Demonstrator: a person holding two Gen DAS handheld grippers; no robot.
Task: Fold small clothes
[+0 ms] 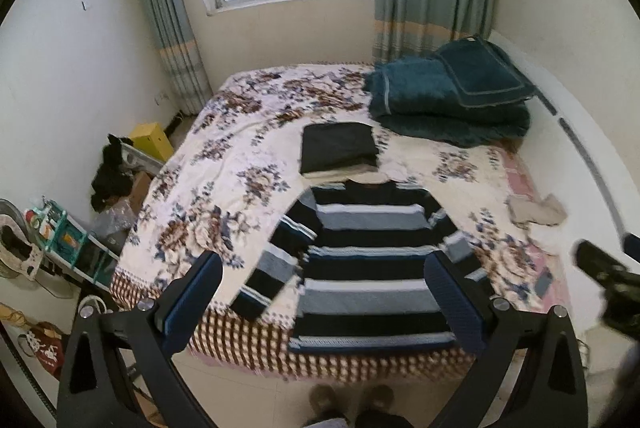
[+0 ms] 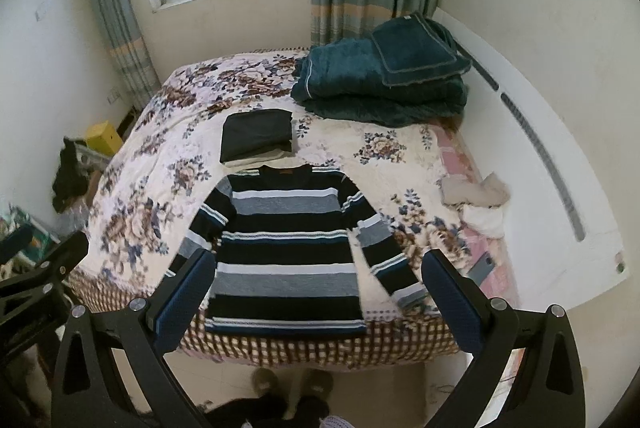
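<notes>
In the left wrist view, your left gripper (image 1: 324,288) is spread wide and holds nothing. It hangs above the striped sweater (image 1: 360,268), which lies flat at the near edge of the bed (image 1: 192,188). A folded stack (image 1: 339,147) sits just behind the collar, and a teal blanket (image 1: 452,96) lies further back.

In the right wrist view, your right gripper (image 2: 316,288) is also spread and empty above the sweater (image 2: 288,248). Crumpled clothes (image 2: 476,196) and a phone (image 2: 482,268) lie to the right.

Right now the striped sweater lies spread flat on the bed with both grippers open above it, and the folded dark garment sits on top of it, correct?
Not quite: the folded dark garment lies beyond the striped sweater's collar, as the right wrist view shows.
</notes>
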